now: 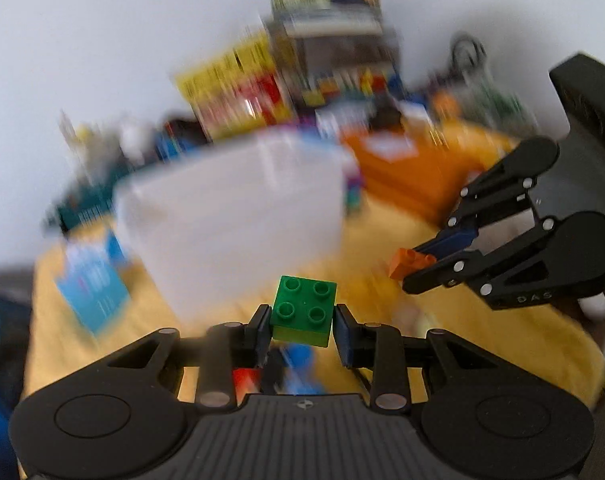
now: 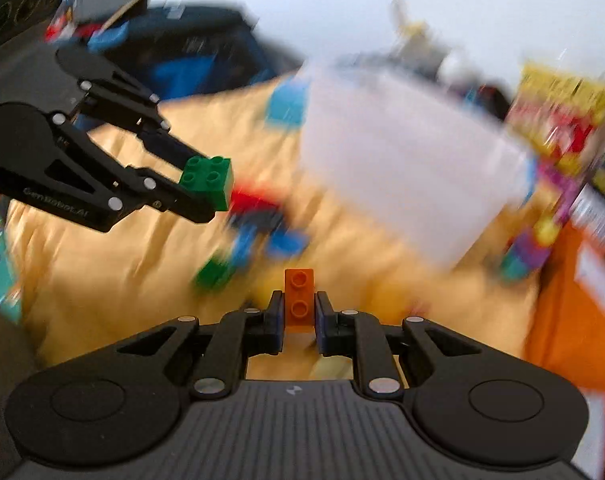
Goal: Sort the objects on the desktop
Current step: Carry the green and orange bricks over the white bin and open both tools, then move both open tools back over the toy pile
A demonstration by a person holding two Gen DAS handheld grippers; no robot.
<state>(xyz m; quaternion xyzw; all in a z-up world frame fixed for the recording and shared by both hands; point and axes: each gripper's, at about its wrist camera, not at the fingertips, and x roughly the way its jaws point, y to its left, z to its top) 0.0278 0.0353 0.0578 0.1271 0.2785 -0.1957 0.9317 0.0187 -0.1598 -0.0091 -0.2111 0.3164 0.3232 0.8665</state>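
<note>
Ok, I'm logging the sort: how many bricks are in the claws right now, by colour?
Green: 1, green brick in the left claw
Orange: 1, orange brick in the right claw
Total: 2

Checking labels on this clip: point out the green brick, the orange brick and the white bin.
green brick [image 1: 303, 307], left wrist view, studded top face.
orange brick [image 2: 300, 298], right wrist view, studded top face.
white bin [image 1: 238, 216], left wrist view, blurred front wall.

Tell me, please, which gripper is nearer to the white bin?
Hard to separate. Left gripper, shut on the green brick, faces the white bin head-on; right gripper, shut on the orange brick, has the bin ahead and to its right.
</note>
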